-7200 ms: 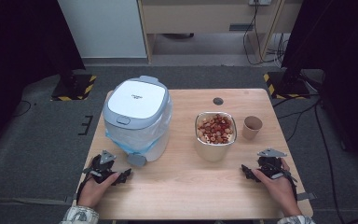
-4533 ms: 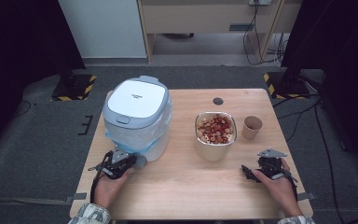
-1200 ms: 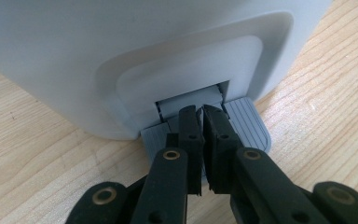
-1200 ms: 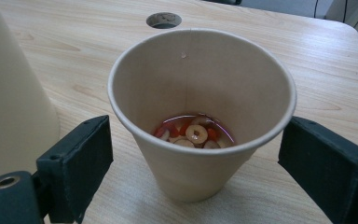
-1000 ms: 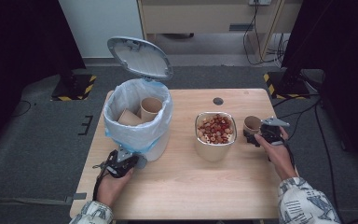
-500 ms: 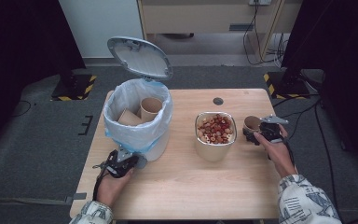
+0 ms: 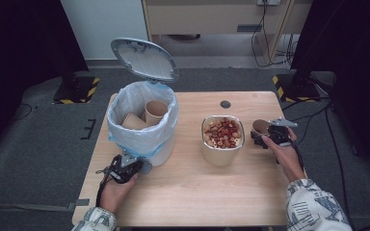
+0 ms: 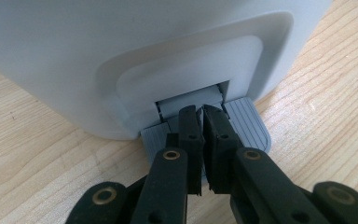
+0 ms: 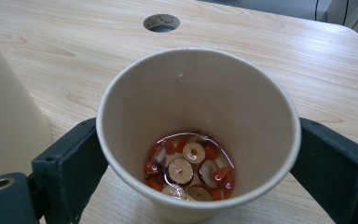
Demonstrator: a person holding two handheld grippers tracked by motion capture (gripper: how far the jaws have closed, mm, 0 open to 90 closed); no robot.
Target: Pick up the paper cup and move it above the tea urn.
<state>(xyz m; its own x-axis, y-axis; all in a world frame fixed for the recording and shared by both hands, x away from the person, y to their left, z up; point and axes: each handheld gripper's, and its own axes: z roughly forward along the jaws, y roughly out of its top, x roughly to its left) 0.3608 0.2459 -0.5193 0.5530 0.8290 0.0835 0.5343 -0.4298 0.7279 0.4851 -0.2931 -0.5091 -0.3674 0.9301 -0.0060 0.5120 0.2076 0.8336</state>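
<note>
paper cup (image 9: 198,140) upright between right gripper (image 9: 198,163) jaws, pinched at both sides | left gripper (image 8: 200,119) pressed together on bin pedal (image 8: 247,123)

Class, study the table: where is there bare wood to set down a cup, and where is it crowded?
Free: the near strip of the table between the two forearms, and the far edge around the round hole. Crowded: between the bin and the bowl, and between that bowl and the paper cup.
</note>
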